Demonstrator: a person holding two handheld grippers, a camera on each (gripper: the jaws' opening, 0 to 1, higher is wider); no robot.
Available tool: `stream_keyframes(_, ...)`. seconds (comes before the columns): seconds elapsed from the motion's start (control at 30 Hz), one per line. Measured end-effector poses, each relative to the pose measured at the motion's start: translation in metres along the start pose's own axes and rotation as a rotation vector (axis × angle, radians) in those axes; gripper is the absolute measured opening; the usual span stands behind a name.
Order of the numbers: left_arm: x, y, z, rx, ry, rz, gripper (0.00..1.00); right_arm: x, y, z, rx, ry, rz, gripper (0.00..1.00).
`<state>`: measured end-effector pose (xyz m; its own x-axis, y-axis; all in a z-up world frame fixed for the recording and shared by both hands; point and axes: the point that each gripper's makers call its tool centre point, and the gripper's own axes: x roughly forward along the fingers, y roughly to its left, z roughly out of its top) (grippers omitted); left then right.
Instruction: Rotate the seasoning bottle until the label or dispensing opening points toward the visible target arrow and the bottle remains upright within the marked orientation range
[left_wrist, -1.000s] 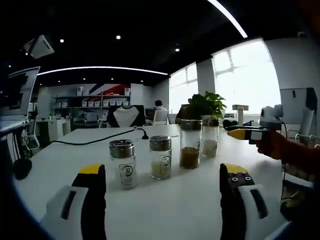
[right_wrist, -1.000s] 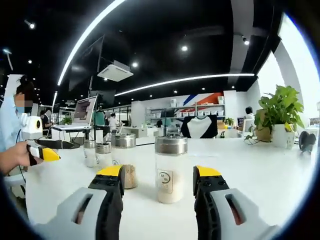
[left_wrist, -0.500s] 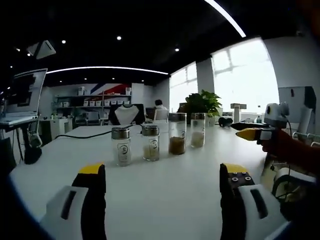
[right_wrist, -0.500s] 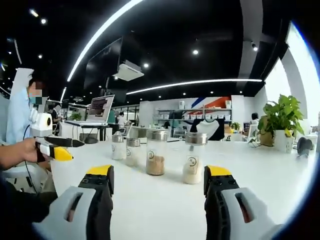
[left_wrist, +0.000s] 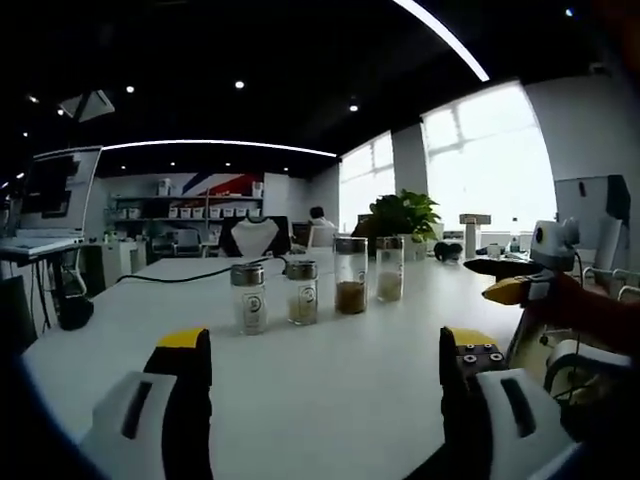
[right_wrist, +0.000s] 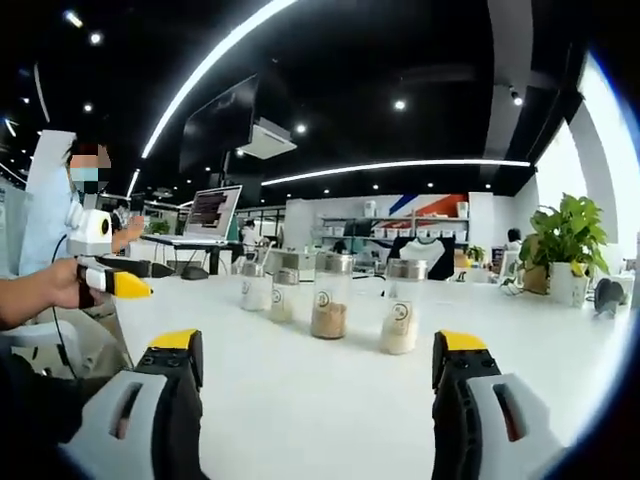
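Change: both cameras drawn back; four seasoning bottles (left_wrist: 315, 288) seen farther off.
Fingers: left gripper (left_wrist: 325, 345) and right gripper (right_wrist: 318, 350) spread, empty.
Progress: no target arrow seen on the surface (left_wrist: 330, 385); rotation judged not begun.

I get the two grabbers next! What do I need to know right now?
Left tool: open, holding nothing, well short of the bottles.
Right tool: open, holding nothing, also short of the bottles.
Four seasoning bottles stand upright in a row on the white table, with metal lids. In the right gripper view, the nearest one holds pale powder and the next brown powder.
Done: no bottle is gripped right now. I can't see any target arrow or marked range on the table.
Left: find the arrow, pick the bottle, turn it so its label faces the arrow, and keep it standing up.
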<state>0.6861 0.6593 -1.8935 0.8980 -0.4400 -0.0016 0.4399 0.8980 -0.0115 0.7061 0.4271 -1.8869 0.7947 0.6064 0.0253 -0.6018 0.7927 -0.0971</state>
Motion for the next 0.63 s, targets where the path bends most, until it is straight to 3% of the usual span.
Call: stream_keyframes(0.63, 0.0026, 0.0034, -0.0047, 0.001, 0.006, 0.005, 1.00, -0.0013, -0.0068, -0.0007, 0.016, 0.004, -0.014, 1.00)
